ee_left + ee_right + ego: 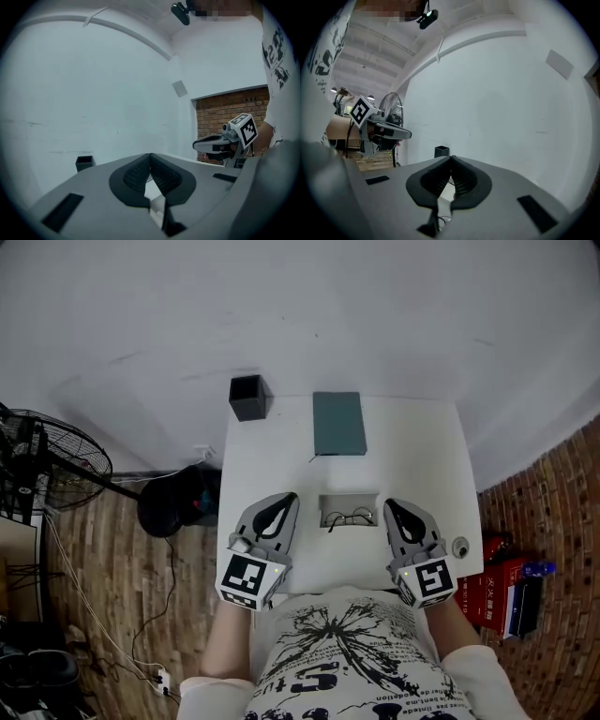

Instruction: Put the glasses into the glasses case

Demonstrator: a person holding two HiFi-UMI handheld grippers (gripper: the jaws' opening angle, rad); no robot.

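Thin dark-framed glasses [350,517] lie in a shallow, open grey rectangular case [348,498] near the front of the white table [427,456]. A closed dark teal case [338,423] lies behind it. My left gripper [290,497] hovers just left of the open case, jaws shut with nothing between them; its pads meet in the left gripper view [150,155]. My right gripper [387,503] hovers just right of the case, also shut and empty [451,158]. Both point level toward the far wall. A bit of the glasses' wire [442,219] shows below the right jaws.
A black open box [248,397] stands at the table's back left corner. A small round object [460,547] sits at the front right edge. A standing fan [47,460] is on the floor to the left, and red boxes [492,589] to the right.
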